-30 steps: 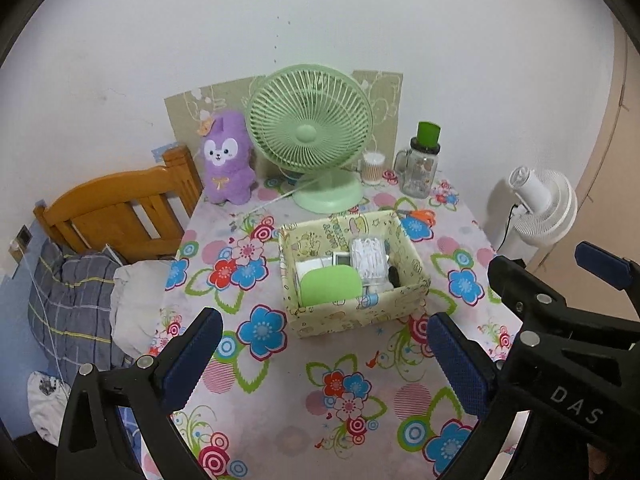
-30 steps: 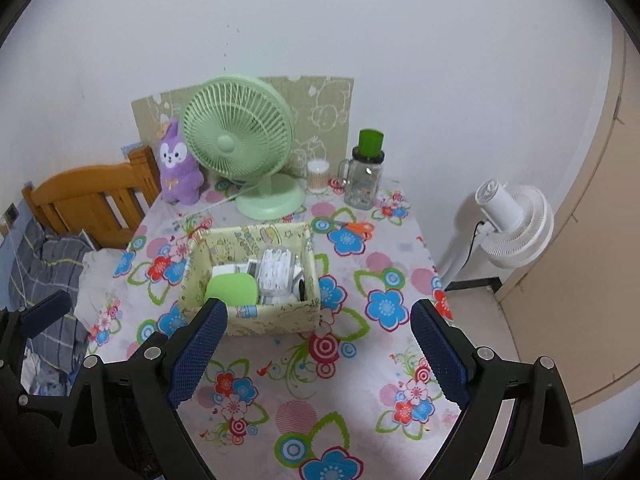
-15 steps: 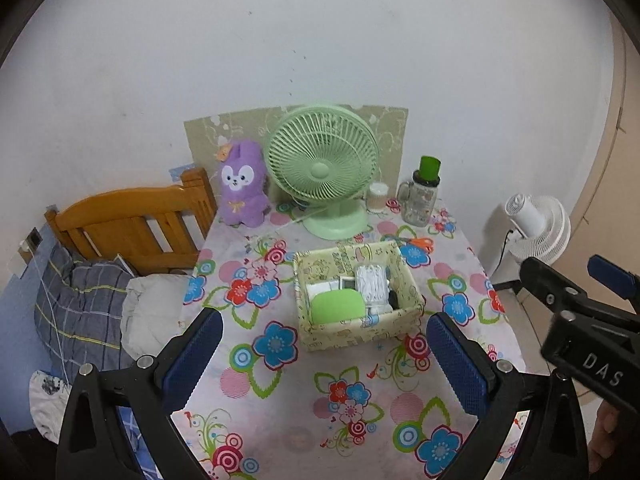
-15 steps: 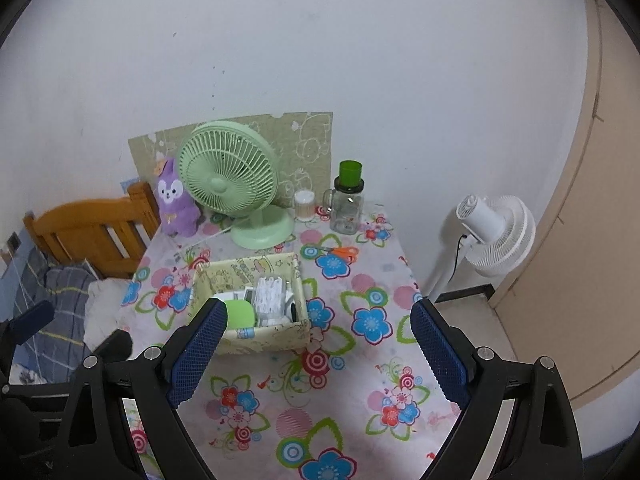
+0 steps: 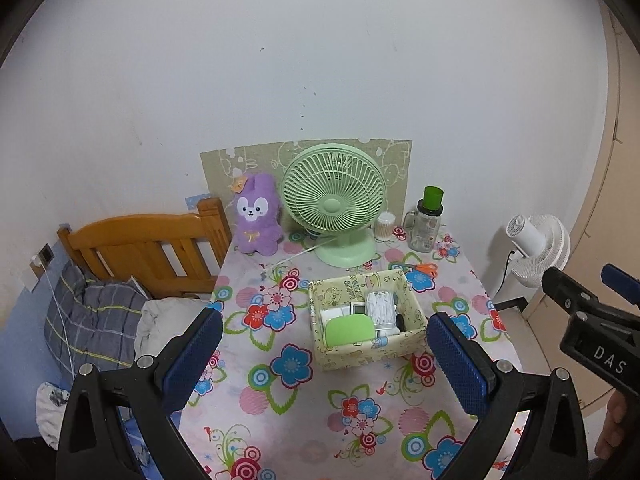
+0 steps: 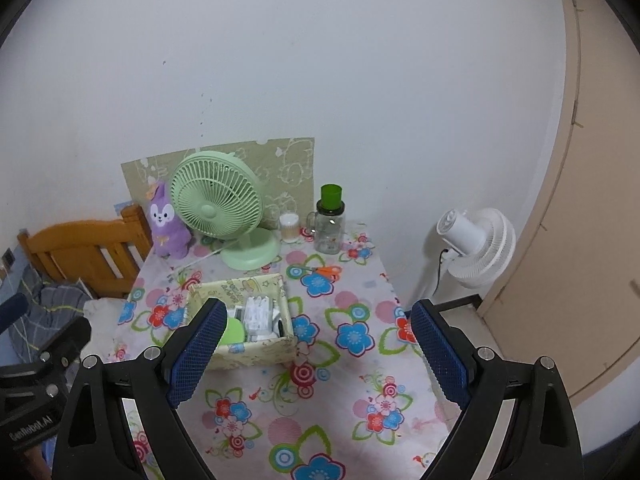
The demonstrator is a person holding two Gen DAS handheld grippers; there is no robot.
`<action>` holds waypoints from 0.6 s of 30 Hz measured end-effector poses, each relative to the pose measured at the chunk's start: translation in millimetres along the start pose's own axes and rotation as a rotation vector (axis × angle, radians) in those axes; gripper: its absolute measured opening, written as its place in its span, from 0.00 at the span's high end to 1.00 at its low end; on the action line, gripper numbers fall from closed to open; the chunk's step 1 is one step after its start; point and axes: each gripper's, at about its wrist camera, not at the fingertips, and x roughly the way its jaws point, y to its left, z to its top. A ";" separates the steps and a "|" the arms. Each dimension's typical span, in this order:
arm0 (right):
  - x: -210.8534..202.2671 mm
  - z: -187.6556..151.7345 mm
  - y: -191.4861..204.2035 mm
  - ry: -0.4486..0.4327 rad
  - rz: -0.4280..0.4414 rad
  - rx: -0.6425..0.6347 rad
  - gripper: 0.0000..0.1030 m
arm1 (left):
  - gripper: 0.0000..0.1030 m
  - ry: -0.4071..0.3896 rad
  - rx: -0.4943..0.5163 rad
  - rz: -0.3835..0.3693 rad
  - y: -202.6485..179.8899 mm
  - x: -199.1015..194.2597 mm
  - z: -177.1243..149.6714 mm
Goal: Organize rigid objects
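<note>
A patterned box (image 5: pixel 366 322) is seen mid-table (image 5: pixel 280 392), holding a green case (image 5: pixel 349 330), a white packet (image 5: pixel 380 308) and small devices (too small to tell apart). Both the left gripper (image 5: pixel 324 360) and right gripper (image 6: pixel 318 354) are held wide open, empty, above the near edge. Orange scissors (image 6: pixel 326 271) lie behind the box. Bedding (image 5: pixel 92 320) is shown fully only in the left view; the door (image 6: pixel 592 240) is shown more fully in the right.

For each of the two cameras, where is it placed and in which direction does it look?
Left wrist: sits on the left gripper, high above the near table edge, facing the patterned box and green fan; its open fingers show, the right gripper at right.
Right wrist: sits on the right gripper, further right, same direction; the left gripper at left.
Both share box, fan, floral table.
</note>
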 end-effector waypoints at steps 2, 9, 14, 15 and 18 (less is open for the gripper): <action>-3.6 -1.0 -0.4 -0.006 0.004 -0.002 0.08 | 0.00 -0.002 -0.010 -0.006 1.4 -2.6 0.8; -11.7 -0.9 -1.7 -0.025 0.017 0.006 0.03 | 0.00 -0.016 -0.017 0.002 8.5 -11.4 1.2; -7.5 0.6 0.8 -0.011 0.035 0.014 0.02 | 0.00 -0.008 -0.031 0.005 14.0 -12.0 0.6; -6.7 0.8 1.1 -0.009 0.036 0.015 0.02 | 0.00 -0.004 -0.034 0.005 15.0 -11.2 0.6; -6.2 0.7 1.8 -0.011 0.036 0.014 0.02 | 0.00 0.001 -0.039 0.004 17.1 -9.3 1.6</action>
